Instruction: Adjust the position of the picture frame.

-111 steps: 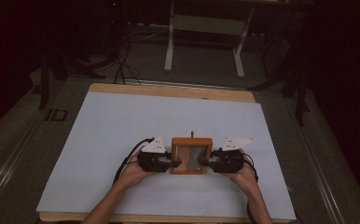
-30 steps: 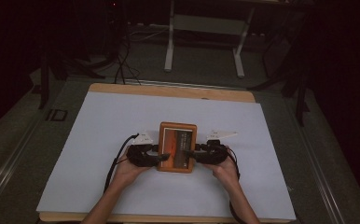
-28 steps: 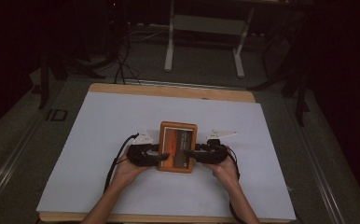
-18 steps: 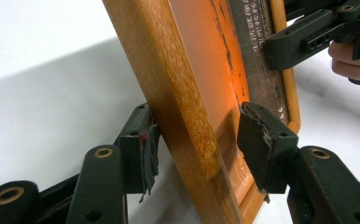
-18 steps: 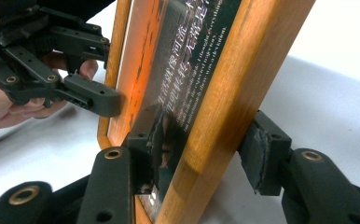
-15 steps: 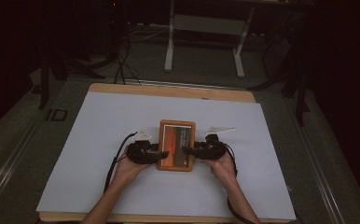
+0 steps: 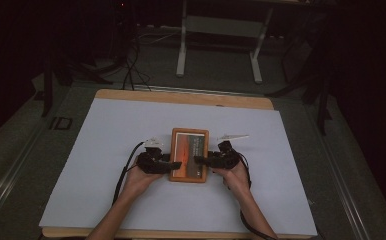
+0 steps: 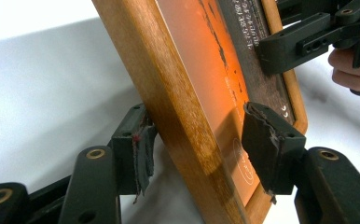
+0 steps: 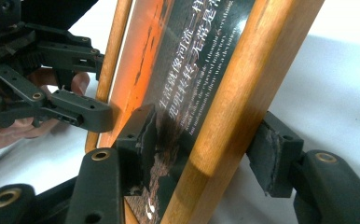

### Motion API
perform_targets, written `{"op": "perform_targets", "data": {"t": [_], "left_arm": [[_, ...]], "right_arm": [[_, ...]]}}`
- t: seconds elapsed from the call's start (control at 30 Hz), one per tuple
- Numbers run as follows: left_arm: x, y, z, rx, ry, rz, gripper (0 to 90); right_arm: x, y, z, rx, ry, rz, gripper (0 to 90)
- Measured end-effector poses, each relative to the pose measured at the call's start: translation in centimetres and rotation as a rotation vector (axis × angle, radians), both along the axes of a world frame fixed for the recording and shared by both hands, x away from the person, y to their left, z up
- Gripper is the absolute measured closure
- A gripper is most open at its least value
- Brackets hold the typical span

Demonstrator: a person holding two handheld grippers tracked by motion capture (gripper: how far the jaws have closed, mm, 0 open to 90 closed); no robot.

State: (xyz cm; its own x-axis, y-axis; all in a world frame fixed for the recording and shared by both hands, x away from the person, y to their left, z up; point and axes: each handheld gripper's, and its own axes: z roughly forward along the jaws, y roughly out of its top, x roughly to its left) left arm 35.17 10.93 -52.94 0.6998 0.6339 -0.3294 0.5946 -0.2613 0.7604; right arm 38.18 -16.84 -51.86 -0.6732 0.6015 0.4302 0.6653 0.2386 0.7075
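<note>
On the white table cover [image 7: 106, 165], near the person's edge of the table: one wooden picture frame [image 7: 189, 155], lying flat and face up, long sides running away from the person. It holds an orange print with a dark panel of white lettering.

Left gripper [image 7: 173, 165]: set at the frame's left long rail, one jaw above the glass and one below the back. Its own view shows the frame [image 8: 178, 121] passing between the two pads with a gap on either side; the jaws have just been opening, and the pads no longer press. The torn pad facing [image 8: 143, 154] hangs loose off the under jaw.

Right gripper [image 7: 201, 160]: mirrored at the right long rail, jaws likewise straddling the frame [image 9: 234, 93]. These jaws have just been opening too, with the rail between them and clear of the outer pad; the inner pad sits at or just off the glass.

Reason for arrangement, as judged: a two-sided hold keeps a flat, rigid item level while it is set down, and both claws now appear to be letting go.

Pose: both forearms enter from the near edge, wrists low, hands level with the table and the grippers pointing inward toward each other.
</note>
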Motion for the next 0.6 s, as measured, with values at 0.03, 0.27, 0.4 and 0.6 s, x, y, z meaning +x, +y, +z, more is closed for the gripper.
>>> {"op": "perform_targets", "data": {"t": [0.03, 0.27, 0.4, 0.6], "left_arm": [[0.1, 0.0, 0.0, 0.004, 0.003, 0.000, 44.5], [0.4, 0.0, -0.3, -0.002, 0.045, 0.013, 43.8], [0.6, 0.0, -0.5, 0.007, 0.070, 0.032, 43.2], [0.7, 0.3, -0.8, -0.001, 0.119, 0.054, 42.0]], "right_arm": [[0.0, 0.0, -0.1, -0.001, 0.006, -0.005, 44.9], [0.4, 0.2, -0.5, 0.000, 0.049, -0.025, 42.3], [0.8, 0.3, -1.0, 0.003, 0.093, -0.042, 40.1], [1.1, 0.3, -1.2, -0.041, 0.102, -0.067, 40.9]]}}
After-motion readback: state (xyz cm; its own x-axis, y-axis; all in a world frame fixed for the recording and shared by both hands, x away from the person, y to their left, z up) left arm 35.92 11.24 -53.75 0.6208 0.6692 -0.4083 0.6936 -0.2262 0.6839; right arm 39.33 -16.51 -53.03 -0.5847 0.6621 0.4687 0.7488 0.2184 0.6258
